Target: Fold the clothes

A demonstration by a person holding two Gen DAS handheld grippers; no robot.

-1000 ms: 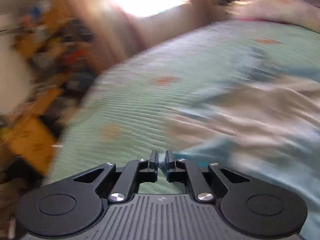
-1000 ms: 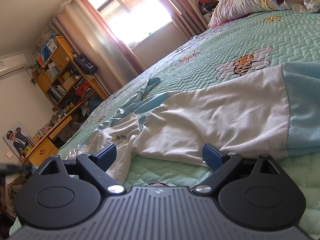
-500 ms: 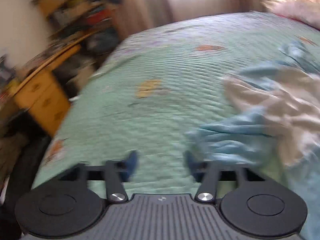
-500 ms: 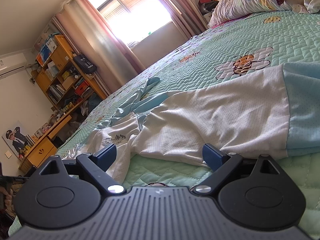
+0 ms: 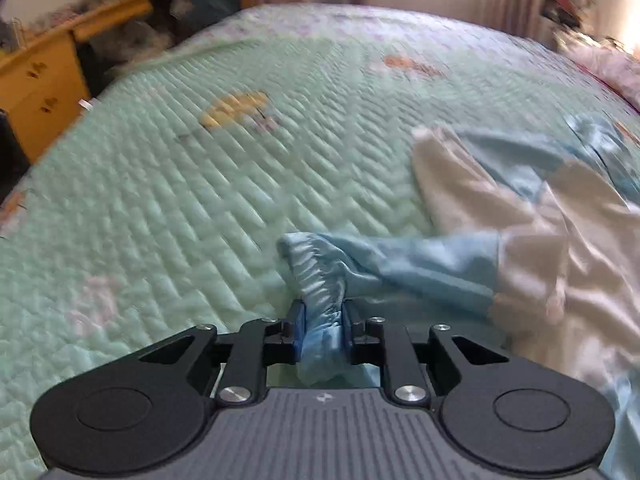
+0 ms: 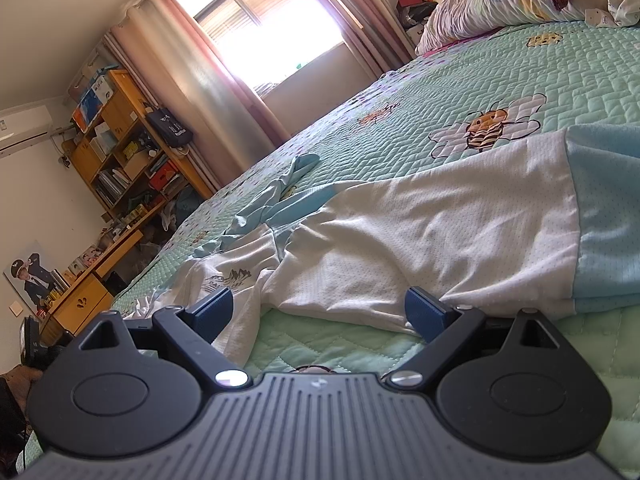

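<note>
Left wrist view: the left tool (image 5: 322,330) is closing on the blue cuff (image 5: 320,276) of the garment (image 5: 540,240) on the bed (image 5: 200,200), seemingly so the sleeve can be folded, while the right tool (image 6: 318,312) is held apart.

blur: desk (image 5: 44,80) and far quilt (image 5: 360,80) smeared in left wrist view | cut off: garment (image 6: 440,232) runs past right edge | hidden: cuff (image 5: 320,292) end behind left tool (image 5: 322,330) | shelf (image 6: 120,148) items too small to tell
</note>
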